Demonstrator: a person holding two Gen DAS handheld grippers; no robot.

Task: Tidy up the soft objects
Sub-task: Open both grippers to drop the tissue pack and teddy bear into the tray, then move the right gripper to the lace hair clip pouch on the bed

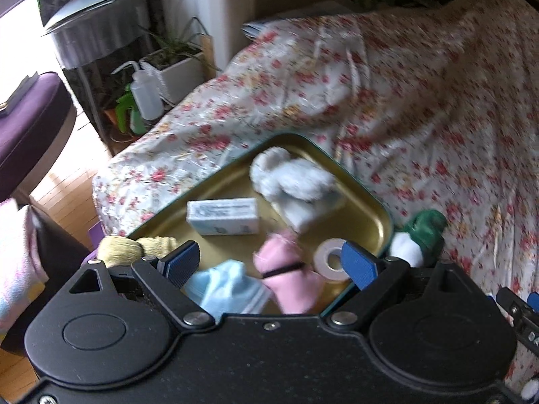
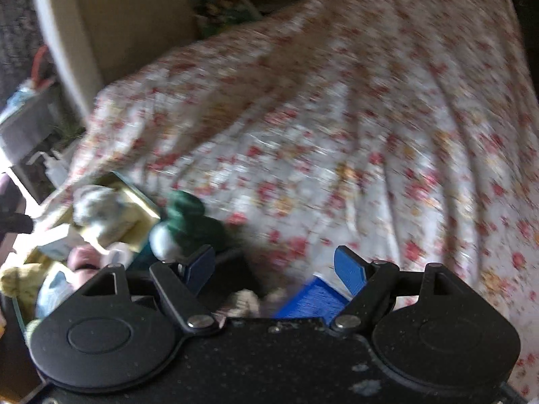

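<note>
The left gripper (image 1: 271, 262) hangs with jaws wide apart over a gold tin tray (image 1: 367, 213) on the floral bedspread (image 1: 421, 101), which holds a white plush toy (image 1: 289, 176) at twelve o'clock, a pink soft object (image 1: 286, 269) and a blue face mask (image 1: 225, 286) nearest. A green-and-white plush (image 1: 421, 235) lies just outside at three o'clock. The right gripper (image 2: 274, 269) is also spread open, gripping nothing.

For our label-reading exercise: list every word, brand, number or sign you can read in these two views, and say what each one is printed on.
No text can be read in full.
White box in the gold tray: printed lines, too blurred to read.
Black device at the left view's right edge: white letters, perhaps "DA", cut off by the frame.
Colourful printed item beyond the bed, right view: too blurred to read.
</note>
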